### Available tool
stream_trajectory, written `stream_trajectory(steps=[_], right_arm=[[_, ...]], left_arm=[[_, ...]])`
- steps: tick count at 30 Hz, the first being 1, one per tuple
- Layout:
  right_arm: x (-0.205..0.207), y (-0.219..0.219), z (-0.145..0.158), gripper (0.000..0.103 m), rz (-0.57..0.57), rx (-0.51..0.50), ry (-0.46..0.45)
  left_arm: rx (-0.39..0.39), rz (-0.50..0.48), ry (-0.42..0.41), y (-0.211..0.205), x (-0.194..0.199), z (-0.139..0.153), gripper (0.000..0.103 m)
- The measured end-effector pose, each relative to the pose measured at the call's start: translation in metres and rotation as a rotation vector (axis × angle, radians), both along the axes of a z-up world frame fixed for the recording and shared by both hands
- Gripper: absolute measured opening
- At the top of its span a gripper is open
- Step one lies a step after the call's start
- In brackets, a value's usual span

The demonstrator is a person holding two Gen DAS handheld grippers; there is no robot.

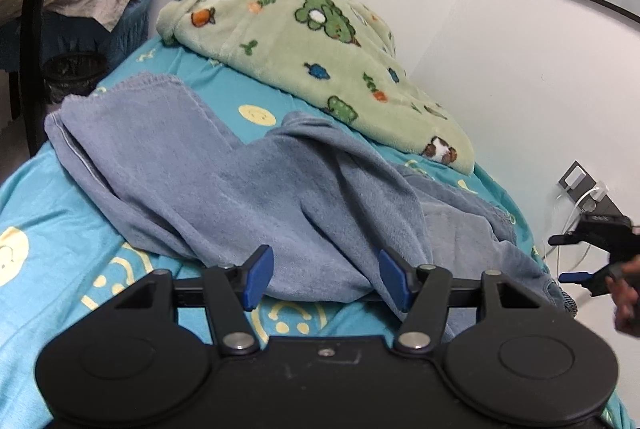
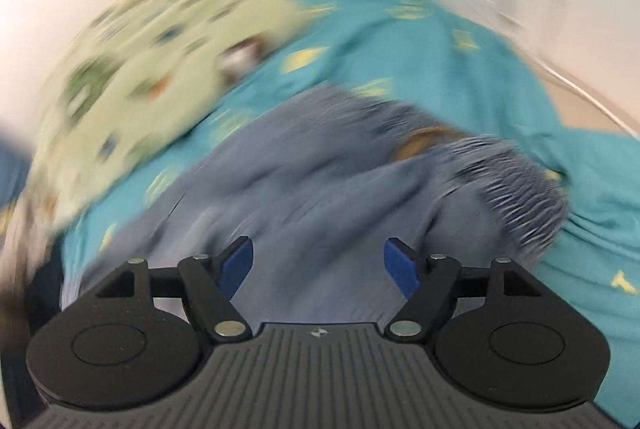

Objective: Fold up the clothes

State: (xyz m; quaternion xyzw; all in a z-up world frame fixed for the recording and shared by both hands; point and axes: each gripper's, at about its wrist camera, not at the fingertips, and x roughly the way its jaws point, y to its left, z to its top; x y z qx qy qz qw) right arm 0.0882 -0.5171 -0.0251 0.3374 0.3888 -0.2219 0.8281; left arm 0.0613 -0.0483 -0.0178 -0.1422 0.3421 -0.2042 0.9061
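1. Left gripper (image 1: 326,279): jaws stand partly apart, with a thick fold of the blue towel (image 1: 224,185) bunched between the blue pads. Whether the pads press on the cloth cannot be told from the left wrist view.
2. Right gripper (image 2: 318,269): jaws stand wide apart. The towel lies under and ahead of them, with no cloth pinched. In the left wrist view this gripper (image 1: 572,257) appears at the right margin, off the edge of the bed (image 1: 48,229), carried by a hand (image 1: 626,299), just beside the towel's right end.
3. Towel position: it lies crumpled on the bed's teal sheet, directly ahead of the left gripper and reaching to it.
4. Towel axis: in the left wrist view the long axis runs from the far left, where a flat hemmed end lies, to the near right, where the cloth is heaped in ridges.
5. Count: one blue towel, one green patterned blanket (image 1: 304,41), two grippers.
6. The blanket lies beyond the towel against the wall (image 1: 460,9), apart from both grippers.
7. The right wrist view is heavily blurred, so fine detail there cannot be read.
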Motion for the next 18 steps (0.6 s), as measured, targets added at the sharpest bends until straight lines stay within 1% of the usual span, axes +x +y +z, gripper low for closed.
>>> stream_trajectory(steps=[2, 4, 6, 7, 10, 11, 12, 13, 14, 15, 16, 17, 18], right_arm=[[0.013, -0.020, -0.010, 0.075, -0.087, -0.013, 0.046], [0.028, -0.029, -0.022, 0.075, -0.109, -0.074, 0.121], [0.042, -0.035, -0.036, 0.075, -0.104, -0.126, 0.203], [0.049, -0.037, -0.043, 0.076, -0.103, -0.134, 0.231], [0.059, -0.038, -0.064, 0.081, -0.070, -0.153, 0.297], [0.062, -0.037, -0.072, 0.081, -0.056, -0.159, 0.317], [0.064, -0.036, -0.077, 0.078, -0.039, -0.170, 0.331], [0.063, -0.033, -0.079, 0.071, -0.020, -0.190, 0.334], [0.060, -0.030, -0.079, 0.060, -0.007, -0.212, 0.329], [0.055, -0.028, -0.077, 0.020, -0.005, -0.221, 0.315], [0.048, -0.026, -0.073, 0.009, -0.009, -0.212, 0.295], [0.041, -0.027, -0.067, 0.006, -0.009, -0.209, 0.270], [0.032, -0.028, -0.058, 0.004, 0.002, -0.214, 0.241]], left_arm=[[0.001, -0.017, 0.016, -0.002, 0.002, -0.003, 0.056], [0.000, -0.027, 0.036, -0.002, 0.003, -0.007, 0.056], [-0.007, -0.036, 0.050, -0.001, 0.005, -0.011, 0.056], [-0.007, -0.036, 0.056, -0.002, 0.006, -0.013, 0.056], [-0.012, -0.033, 0.077, -0.001, 0.012, -0.019, 0.056], [-0.012, -0.030, 0.086, 0.000, 0.014, -0.021, 0.056], [-0.014, -0.028, 0.092, 0.000, 0.015, -0.022, 0.056], [-0.017, -0.027, 0.094, 0.001, 0.016, -0.022, 0.056], [-0.020, -0.025, 0.096, 0.001, 0.017, -0.022, 0.056], [-0.023, -0.024, 0.098, 0.002, 0.018, -0.022, 0.056], [-0.025, -0.024, 0.094, 0.001, 0.018, -0.020, 0.056], [-0.024, -0.024, 0.087, 0.001, 0.017, -0.018, 0.056], [-0.023, -0.024, 0.080, 0.001, 0.016, -0.017, 0.056]])
